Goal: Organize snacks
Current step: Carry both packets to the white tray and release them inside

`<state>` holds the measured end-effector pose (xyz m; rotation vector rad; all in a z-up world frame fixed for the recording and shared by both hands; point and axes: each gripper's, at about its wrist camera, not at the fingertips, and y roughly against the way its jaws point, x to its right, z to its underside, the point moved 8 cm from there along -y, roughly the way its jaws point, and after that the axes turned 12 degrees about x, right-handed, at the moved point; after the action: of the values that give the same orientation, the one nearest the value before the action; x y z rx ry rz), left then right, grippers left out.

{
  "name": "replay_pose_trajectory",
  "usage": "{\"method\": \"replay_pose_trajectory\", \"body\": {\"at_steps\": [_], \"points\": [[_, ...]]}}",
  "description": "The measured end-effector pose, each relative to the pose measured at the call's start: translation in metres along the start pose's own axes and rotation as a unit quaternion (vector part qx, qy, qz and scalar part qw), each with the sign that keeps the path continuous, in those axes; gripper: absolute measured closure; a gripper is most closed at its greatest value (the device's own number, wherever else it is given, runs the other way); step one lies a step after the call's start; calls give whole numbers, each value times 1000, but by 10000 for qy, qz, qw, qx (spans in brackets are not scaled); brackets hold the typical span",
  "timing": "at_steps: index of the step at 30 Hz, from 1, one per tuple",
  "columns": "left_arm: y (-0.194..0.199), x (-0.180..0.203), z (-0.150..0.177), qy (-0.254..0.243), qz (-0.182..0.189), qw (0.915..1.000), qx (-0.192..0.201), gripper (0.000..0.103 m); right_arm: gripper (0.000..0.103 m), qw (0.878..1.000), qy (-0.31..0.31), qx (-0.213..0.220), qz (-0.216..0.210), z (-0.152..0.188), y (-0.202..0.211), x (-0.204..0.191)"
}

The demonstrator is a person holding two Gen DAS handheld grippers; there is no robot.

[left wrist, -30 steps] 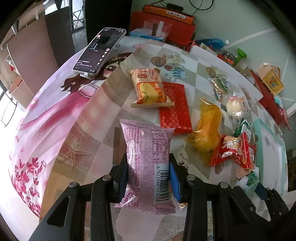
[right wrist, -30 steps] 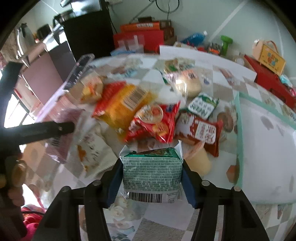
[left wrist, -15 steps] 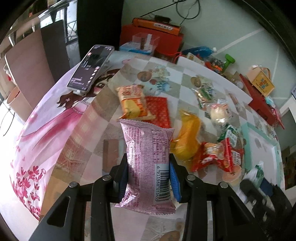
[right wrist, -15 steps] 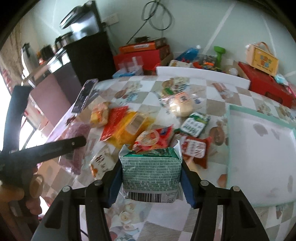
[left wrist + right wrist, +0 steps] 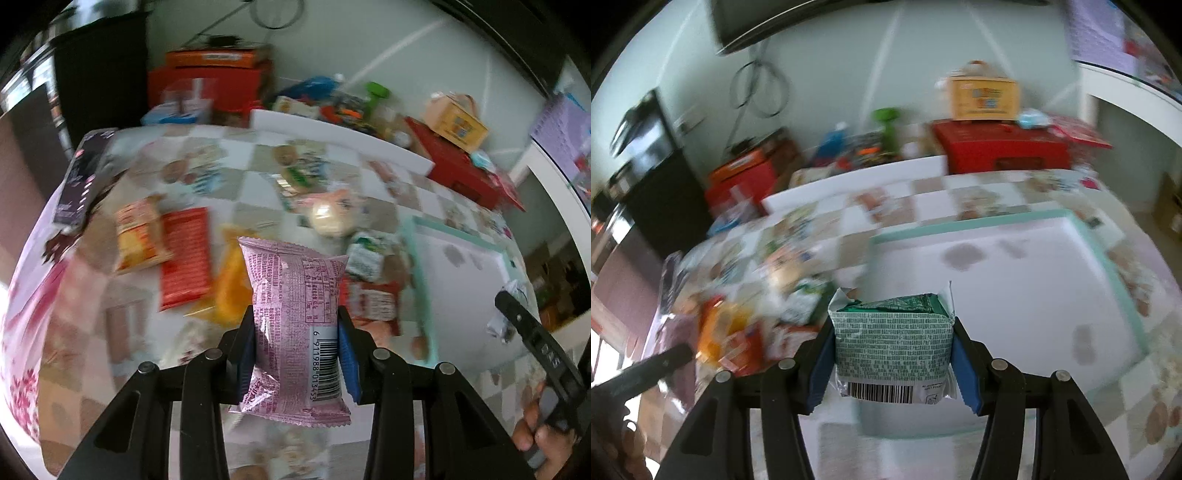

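Observation:
My left gripper (image 5: 295, 350) is shut on a pink snack packet (image 5: 293, 317) and holds it above the table. My right gripper (image 5: 892, 360) is shut on a green snack packet (image 5: 892, 339) and holds it above the near left corner of a white tray with a mint rim (image 5: 1015, 295). The tray also shows in the left wrist view (image 5: 465, 280), to the right of the pink packet. Several snacks lie left of the tray: a red flat pack (image 5: 184, 258), an orange bag (image 5: 231, 291), a yellow-orange cake pack (image 5: 138, 236) and a round bun (image 5: 328, 221).
A phone (image 5: 79, 184) lies at the table's far left. Red boxes (image 5: 1001, 151) and a yellow carton (image 5: 982, 96) stand behind the table by the wall. A white board (image 5: 332, 133) lies along the far edge. The right gripper's body (image 5: 535, 347) shows at right.
Both grippers have swung to the right with their packets still held. The right gripper now hangs over the tray; the snack pile has slid to the left in both views.

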<state>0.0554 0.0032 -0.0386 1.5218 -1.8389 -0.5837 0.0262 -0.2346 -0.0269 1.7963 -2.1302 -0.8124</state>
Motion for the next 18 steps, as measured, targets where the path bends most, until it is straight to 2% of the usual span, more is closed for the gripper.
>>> {"method": "replay_pose_trajectory", "body": {"at_steps": [5,10,18], "points": [[-8,49,-10,-415,375,9984,-25,62,43,9960,-472,175,734,-13,2,65],[-23,107,-18,-829,838,9930,-78,62,43,9854,-941,266,1394,-18,3,128],[-61,172,-21,-1248,1145,9852,-267,62,43,9735,-1460,302,1732,-12,-7,181]]}}
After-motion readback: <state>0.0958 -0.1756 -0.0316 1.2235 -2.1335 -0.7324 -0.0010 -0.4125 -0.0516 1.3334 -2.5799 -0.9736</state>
